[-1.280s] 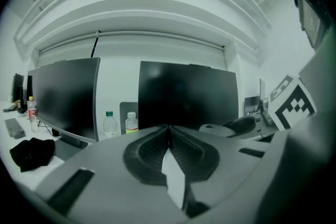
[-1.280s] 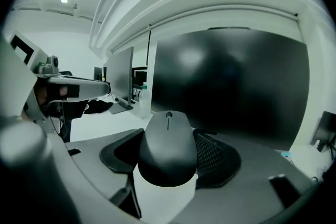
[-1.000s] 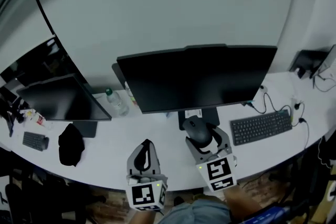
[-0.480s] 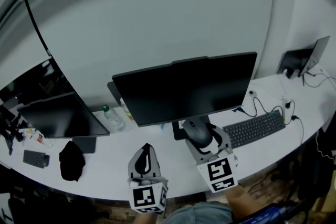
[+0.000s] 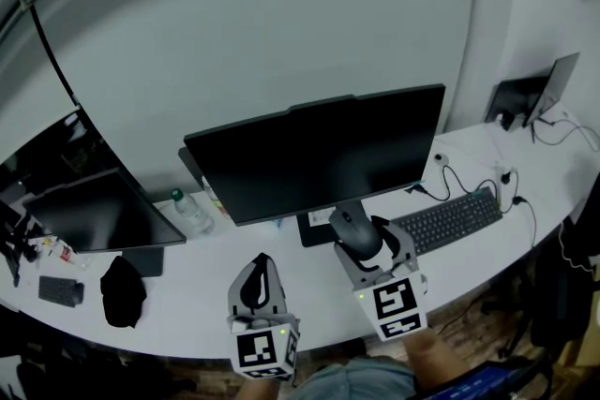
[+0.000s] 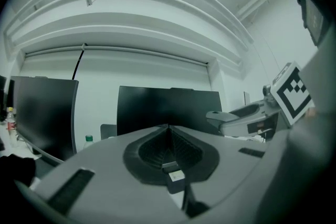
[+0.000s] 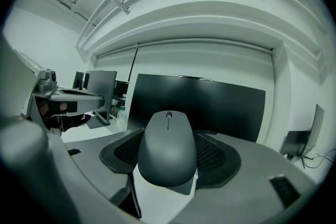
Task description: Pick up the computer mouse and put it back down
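Observation:
A dark grey computer mouse (image 5: 352, 229) hangs above the white desk (image 5: 216, 272), in front of the monitor's foot. My right gripper (image 5: 364, 235) is shut on it, one pad on each side. In the right gripper view the mouse (image 7: 168, 147) fills the space between the ribbed pads (image 7: 216, 153), its wheel pointing away from me. My left gripper (image 5: 261, 259) hovers over the desk to the left of the right one, shut with nothing in it. In the left gripper view its pads (image 6: 157, 147) meet in a line at the tip of that gripper (image 6: 168, 128).
A large black monitor (image 5: 314, 159) stands just behind the mouse, a black keyboard (image 5: 450, 218) with cables to its right. On the left are a second monitor (image 5: 94, 211), a clear bottle (image 5: 187, 213), a black bundle (image 5: 124, 288) and a small keyboard (image 5: 61, 291). A laptop (image 5: 530, 98) sits far right.
My right gripper has risen a little with the mouse in it, now level with the monitor's foot. The left gripper has crept up slightly and stays shut.

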`<state>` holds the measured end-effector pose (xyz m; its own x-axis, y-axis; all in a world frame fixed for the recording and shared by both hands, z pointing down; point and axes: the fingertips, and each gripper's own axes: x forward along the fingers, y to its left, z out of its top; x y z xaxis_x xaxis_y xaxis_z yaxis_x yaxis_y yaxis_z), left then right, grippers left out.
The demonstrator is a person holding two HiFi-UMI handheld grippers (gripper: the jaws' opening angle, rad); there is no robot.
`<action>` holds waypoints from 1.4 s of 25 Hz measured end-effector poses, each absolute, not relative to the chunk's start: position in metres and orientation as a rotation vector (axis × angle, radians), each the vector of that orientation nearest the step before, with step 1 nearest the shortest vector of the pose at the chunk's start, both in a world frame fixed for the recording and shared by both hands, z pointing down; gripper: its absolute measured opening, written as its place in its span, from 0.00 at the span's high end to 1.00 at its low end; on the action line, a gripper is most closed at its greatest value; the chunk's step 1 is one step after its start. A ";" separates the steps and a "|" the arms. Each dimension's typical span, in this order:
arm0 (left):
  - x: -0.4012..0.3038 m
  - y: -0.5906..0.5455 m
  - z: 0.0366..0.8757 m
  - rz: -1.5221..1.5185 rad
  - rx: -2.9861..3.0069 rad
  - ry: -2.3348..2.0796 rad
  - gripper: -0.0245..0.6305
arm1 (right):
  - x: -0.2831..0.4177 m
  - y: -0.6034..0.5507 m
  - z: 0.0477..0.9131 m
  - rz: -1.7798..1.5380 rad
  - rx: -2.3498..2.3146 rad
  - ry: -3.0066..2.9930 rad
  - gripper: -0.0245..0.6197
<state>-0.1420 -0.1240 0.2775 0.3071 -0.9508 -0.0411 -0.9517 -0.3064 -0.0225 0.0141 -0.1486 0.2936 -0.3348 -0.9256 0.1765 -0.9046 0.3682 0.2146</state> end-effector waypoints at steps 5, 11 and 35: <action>-0.128 -0.124 0.279 0.011 -2.540 1.810 0.95 | 0.028 -0.145 0.301 -0.086 1.646 -2.339 0.49; -0.111 -0.126 0.288 -0.009 -2.576 1.775 0.95 | 0.045 -0.141 0.315 -0.036 1.664 -2.306 0.49; -0.096 -0.164 0.358 -0.289 -2.661 1.841 0.95 | 0.069 -0.162 0.434 0.320 1.586 -2.208 0.49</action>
<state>-0.0960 -0.1636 0.3584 0.3438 -0.9161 0.2061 -0.9352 -0.3539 -0.0129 0.0688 -0.1622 0.4335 -0.2748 -0.8512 0.4471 -0.9431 0.3291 0.0468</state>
